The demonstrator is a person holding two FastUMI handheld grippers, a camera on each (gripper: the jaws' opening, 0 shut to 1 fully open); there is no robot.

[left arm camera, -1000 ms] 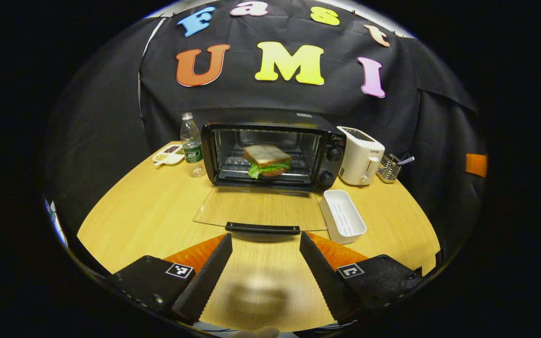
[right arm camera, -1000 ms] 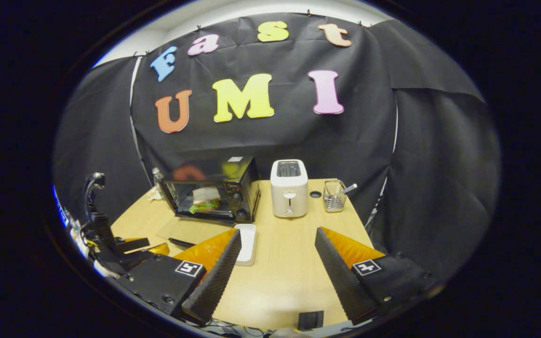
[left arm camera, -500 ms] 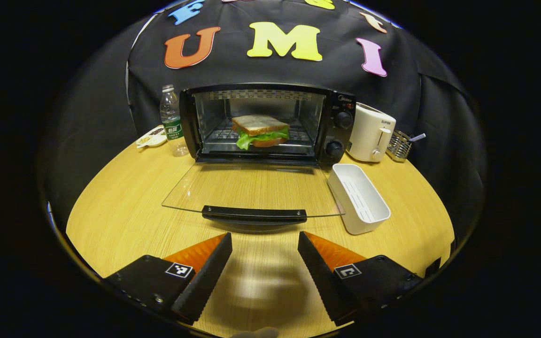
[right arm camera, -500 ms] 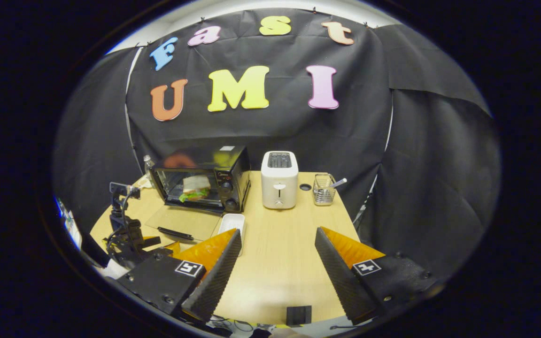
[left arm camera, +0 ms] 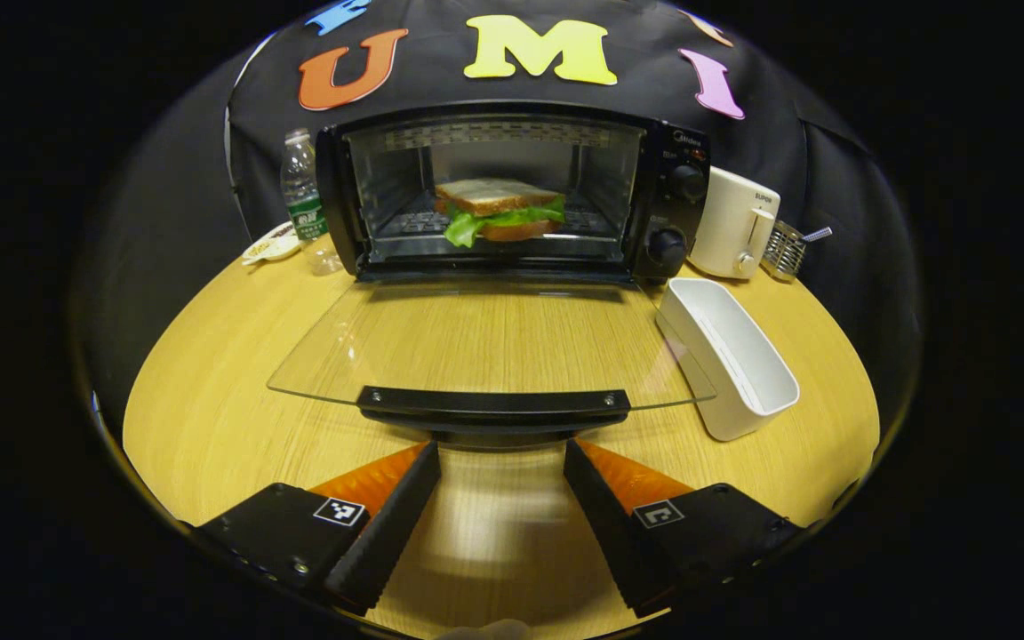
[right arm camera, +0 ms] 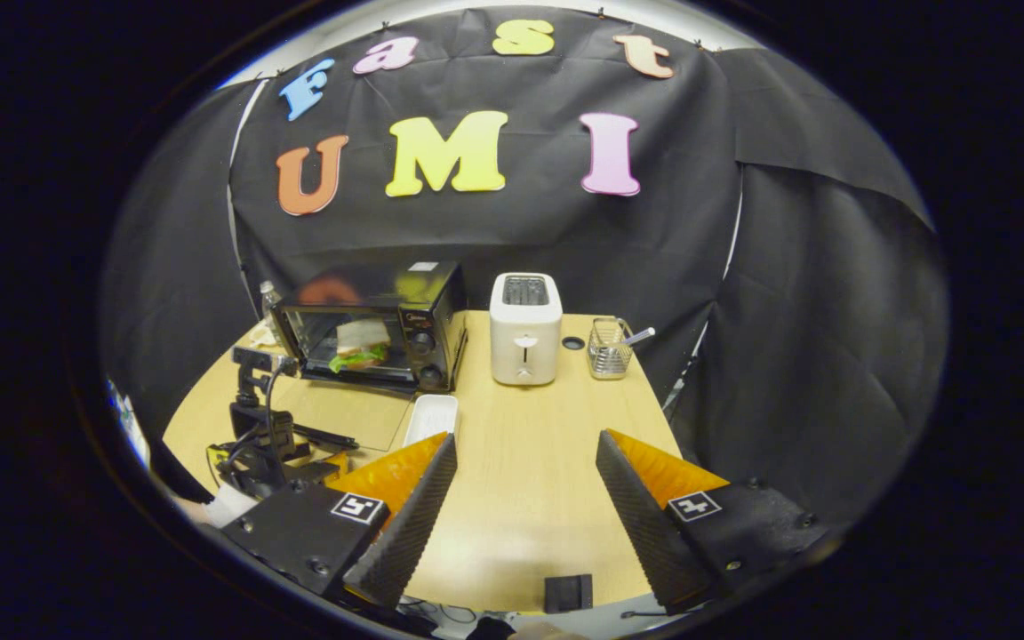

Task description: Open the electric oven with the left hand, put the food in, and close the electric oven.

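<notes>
The black electric oven point(left arm camera: 654, 191) stands at the back of the table with its glass door point(left arm camera: 485, 342) folded flat toward me. A sandwich point(left arm camera: 496, 210) with lettuce rests on the rack inside. My left gripper point(left arm camera: 501, 453) is open, its fingertips just short of the door's black handle point(left arm camera: 494, 403), nothing between them. In the right gripper view, the oven point(right arm camera: 423, 311) with the sandwich point(right arm camera: 359, 344) is far off at the left. My right gripper point(right arm camera: 525, 444) hangs open and empty over the table's right part, and the left gripper's body point(right arm camera: 263, 436) is low at the left.
An empty white tray point(left arm camera: 730, 356) lies right of the open door. A white toaster point(left arm camera: 734, 222) and a wire basket point(left arm camera: 783, 252) stand at the back right. A water bottle point(left arm camera: 301, 200) and a small dish point(left arm camera: 270, 247) stand left of the oven. A small black block point(right arm camera: 567, 592) sits at the table's near edge.
The left gripper has moved forward and down toward the door handle, so oven and door loom larger. The right gripper has drawn back a little and stays open.
</notes>
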